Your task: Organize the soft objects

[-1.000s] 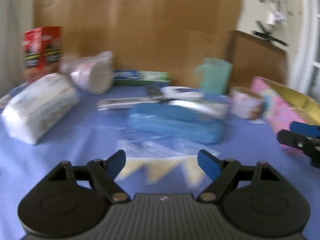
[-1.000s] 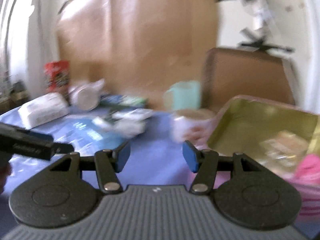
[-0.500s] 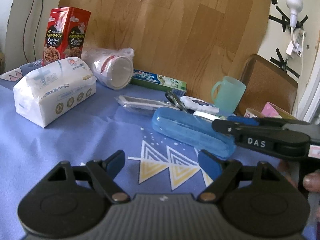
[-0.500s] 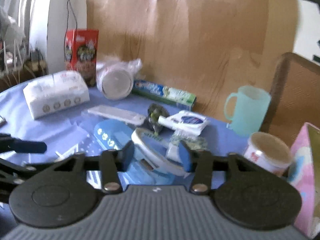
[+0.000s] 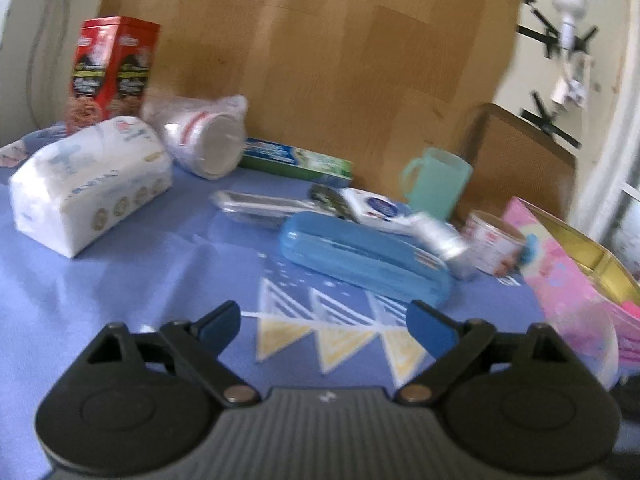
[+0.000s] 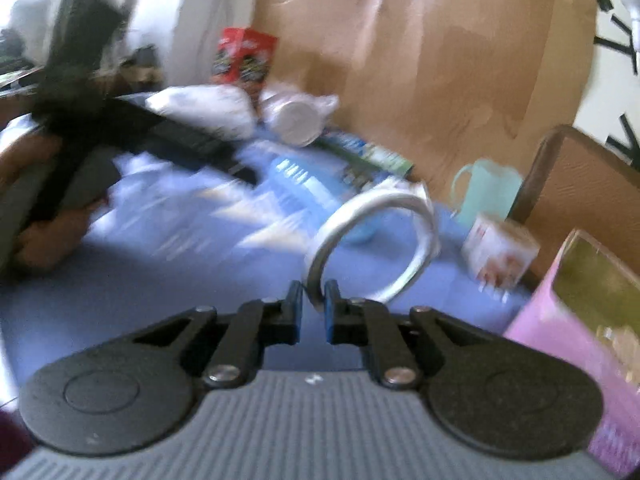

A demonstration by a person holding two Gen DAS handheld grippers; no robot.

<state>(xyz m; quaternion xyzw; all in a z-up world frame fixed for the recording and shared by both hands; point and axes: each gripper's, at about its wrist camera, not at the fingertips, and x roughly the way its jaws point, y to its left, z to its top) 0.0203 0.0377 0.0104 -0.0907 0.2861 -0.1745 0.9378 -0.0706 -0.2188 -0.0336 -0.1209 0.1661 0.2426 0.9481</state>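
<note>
1. Two blue-tipped fingers of the left claw (image 5: 324,320) spread wide, just opened further, nothing between them. Poised over the blue-clothed surface (image 5: 120,280), right above its triangle print.
   - Centre, beyond the print: long blue case (image 5: 360,256) lying flat.
   - Far left: white tissue pack (image 5: 92,184). Red box (image 5: 112,68) upright behind it, bagged stack of cups (image 5: 204,140) on its side just to the right.
   - Far side, along the wooden board: toothpaste box (image 5: 296,158), with a mint mug (image 5: 436,184) to its right.
   - Right: small tub (image 5: 494,242) near the end of the case, open-topped pink box (image 5: 560,280) at the edge.

2. Right wrist view, heavily blurred. Right claw (image 6: 313,300) pinched tight on one end of a silver band (image 6: 420,232), jaws closed down onto it.
   - Band curling up and round in an open loop, lifted clear of the surface, in front of the blue case and left of the small tub.
   - Pink box near, at right.
   - Left side: dark smear of the left claw, gripped in a hand (image 6: 48,224).
</note>
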